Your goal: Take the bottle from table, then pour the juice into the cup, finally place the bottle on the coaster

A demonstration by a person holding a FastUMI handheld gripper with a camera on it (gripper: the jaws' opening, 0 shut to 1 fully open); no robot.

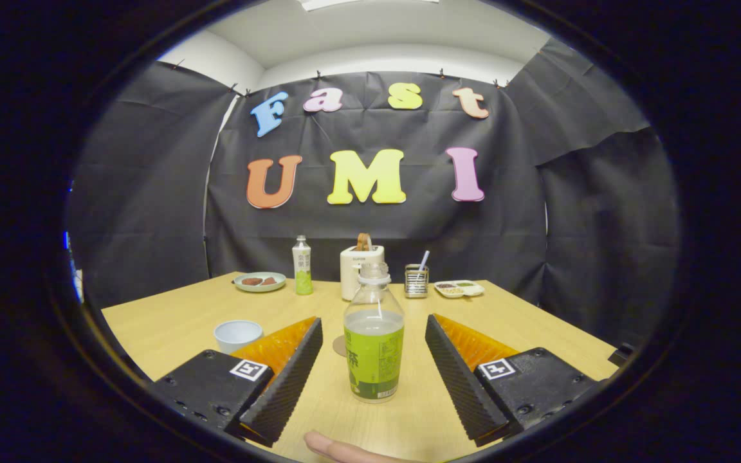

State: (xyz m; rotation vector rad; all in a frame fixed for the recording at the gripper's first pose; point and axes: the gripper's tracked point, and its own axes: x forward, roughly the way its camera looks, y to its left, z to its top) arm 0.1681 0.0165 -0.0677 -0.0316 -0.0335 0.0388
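Gripper view: my tool (374, 370) spread apart, clear green-labelled uncapped plastic bottle (374, 344) between fingers, untouched, near tabletop (171, 321) front edge.

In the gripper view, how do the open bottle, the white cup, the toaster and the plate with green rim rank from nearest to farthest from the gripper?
The gripper is open.
1. Open bottle: upright between the fingers, untouched.
2. White cup: just beyond the left finger.
3. Toaster: far behind the bottle.
4. Plate: back left, slightly farther than the toaster.

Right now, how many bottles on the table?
2. One uncapped bottle stands between the open claw fingers, untouched; a second bottle stands at the far edge beside the plate.
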